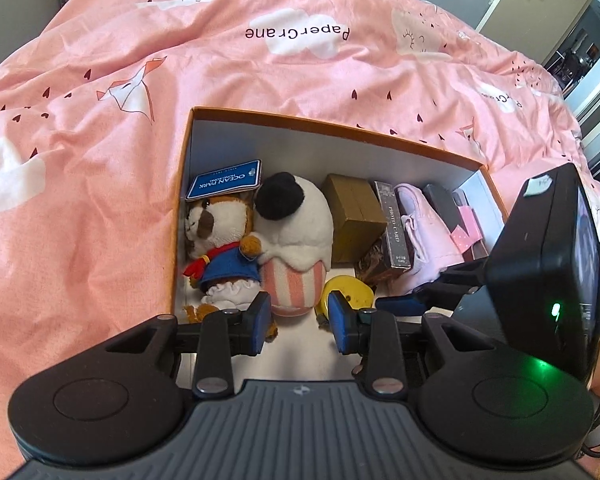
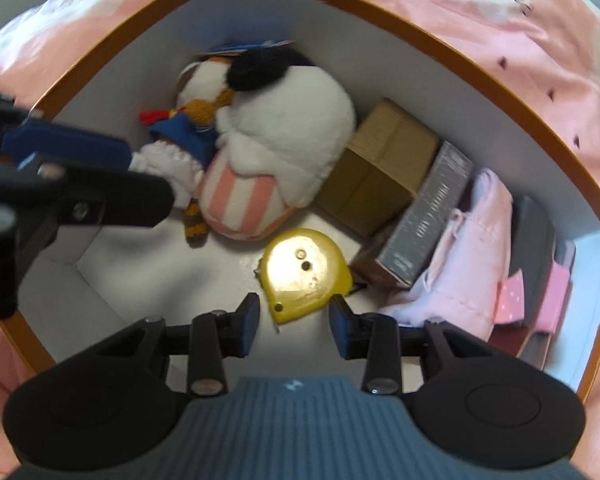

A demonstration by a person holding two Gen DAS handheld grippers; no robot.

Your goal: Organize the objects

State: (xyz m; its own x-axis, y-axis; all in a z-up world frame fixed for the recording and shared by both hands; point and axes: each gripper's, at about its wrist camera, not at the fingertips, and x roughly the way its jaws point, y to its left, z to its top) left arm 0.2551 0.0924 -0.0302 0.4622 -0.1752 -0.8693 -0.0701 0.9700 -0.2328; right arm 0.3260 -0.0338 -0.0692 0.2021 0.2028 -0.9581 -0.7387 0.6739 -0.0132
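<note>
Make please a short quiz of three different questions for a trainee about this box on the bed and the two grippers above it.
1. True or false: the yellow tape measure lies on the floor of the orange-rimmed box.
2. What stands directly right of the cupcake plush in the left wrist view? A) brown carton B) blue card C) pink pouch
3. Fill in: the right gripper holds ____.

Key: 1 true. 2 A, the brown carton. 3 nothing; its jaws stand apart just short of the tape measure.
</note>
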